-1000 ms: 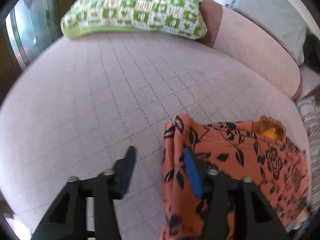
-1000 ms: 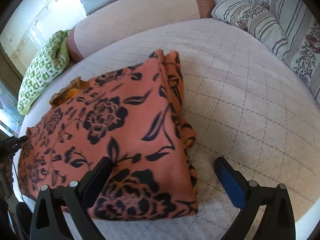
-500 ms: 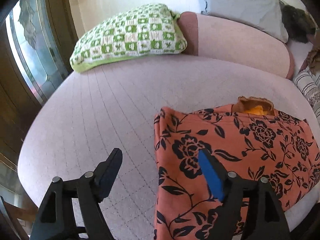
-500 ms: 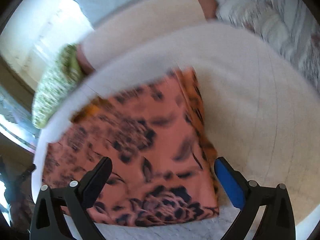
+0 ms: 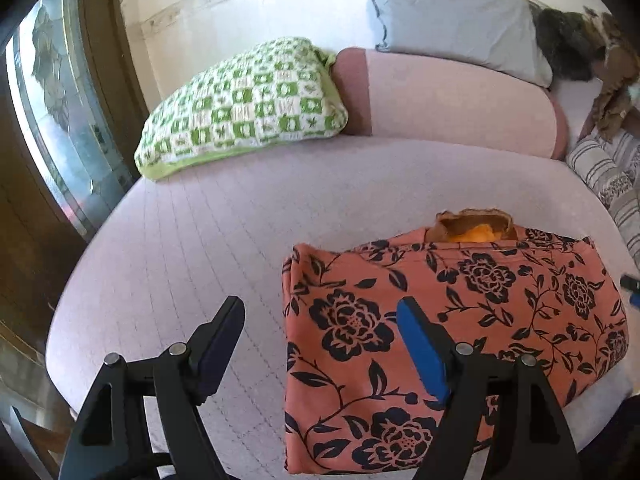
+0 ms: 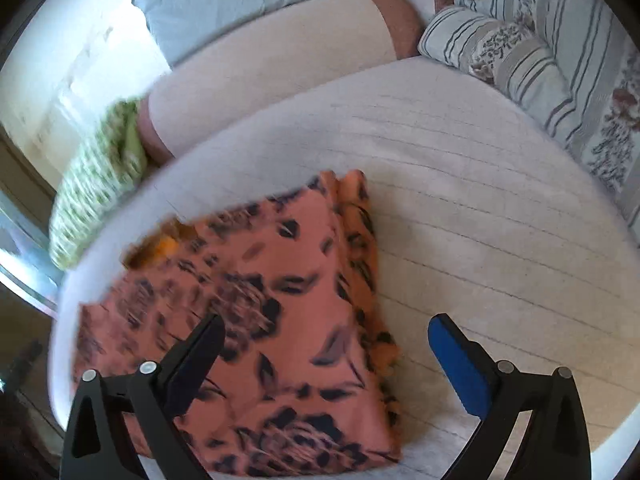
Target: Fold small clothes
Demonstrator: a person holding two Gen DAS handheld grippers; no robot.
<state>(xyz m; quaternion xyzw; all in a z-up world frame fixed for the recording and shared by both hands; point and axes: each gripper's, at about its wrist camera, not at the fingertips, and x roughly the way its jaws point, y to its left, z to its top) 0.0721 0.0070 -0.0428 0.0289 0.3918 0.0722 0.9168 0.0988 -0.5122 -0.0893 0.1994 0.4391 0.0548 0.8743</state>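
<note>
both your left gripper (image 5: 320, 320) and right gripper (image 6: 324, 340) gape empty; brushing the folded floral garment (image 5: 440, 320) could undo it.

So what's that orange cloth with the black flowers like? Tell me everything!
The orange cloth looks like thin soft fabric, salmon-orange with black roses, leaves and vines. It is folded into a flat, roughly square bundle with layered edges on one side. It lies on the pale quilted bed. A brownish piece with bright orange inside peeks out at its far edge. Neither gripper touches it.
</note>
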